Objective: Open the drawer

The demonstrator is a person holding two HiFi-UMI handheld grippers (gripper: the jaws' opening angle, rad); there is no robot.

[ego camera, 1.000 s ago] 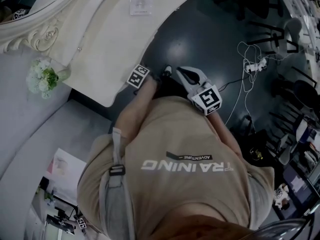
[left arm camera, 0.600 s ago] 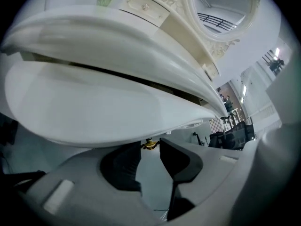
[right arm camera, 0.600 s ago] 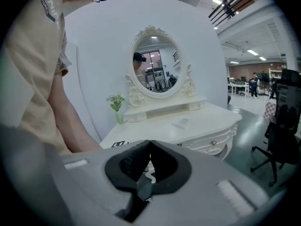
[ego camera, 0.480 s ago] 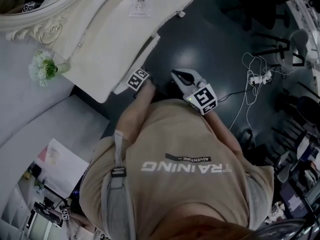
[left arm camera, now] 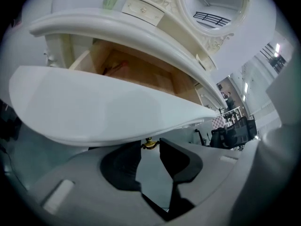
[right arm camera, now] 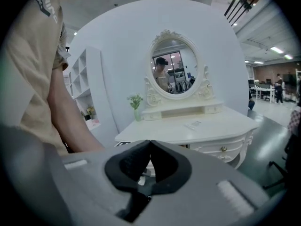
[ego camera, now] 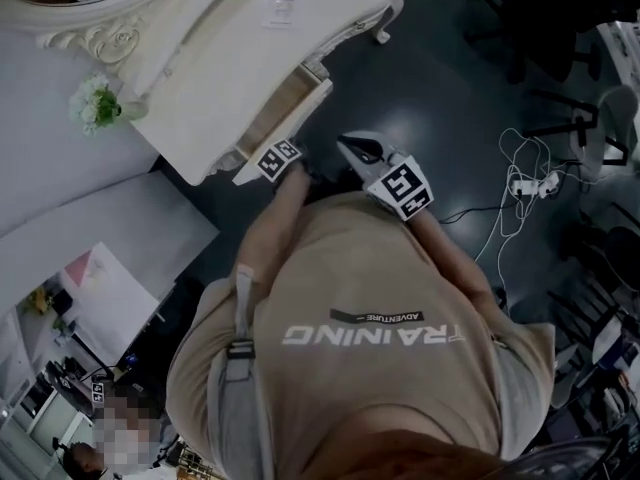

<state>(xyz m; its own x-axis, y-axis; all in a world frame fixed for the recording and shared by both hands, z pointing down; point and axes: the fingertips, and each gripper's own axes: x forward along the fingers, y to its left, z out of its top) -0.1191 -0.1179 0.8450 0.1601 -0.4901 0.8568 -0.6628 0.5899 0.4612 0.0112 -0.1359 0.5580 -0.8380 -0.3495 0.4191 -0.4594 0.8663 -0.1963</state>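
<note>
The left gripper (left arm camera: 150, 143) points steeply down at the drawer front, and its jaws are closed on the small brass knob (left arm camera: 149, 145), one pad at each side of it. The knob sits at the lower edge of the white curved drawer front (left arm camera: 108, 112). In the left gripper view, the long axis of this front runs from left to right across the frame. Beyond the front, the drawer (ego camera: 285, 108) stands pulled out of the white dressing table (ego camera: 220, 78), and its open top shows a bare wooden interior (left arm camera: 141, 74). In the head view, the long axis of the drawer lies parallel to the table's front edge and runs diagonally from lower left to upper right; the drawer extends toward the person's beige shirt (ego camera: 350, 328). The right gripper (right arm camera: 149, 142) is held just beside the left gripper, apart from the table. Its jaws are pressed together at the tips with nothing between them. Farther back, a small vase of flowers (right arm camera: 135, 100) and an oval mirror (right arm camera: 174, 67) stand at the rear of the table.
</note>
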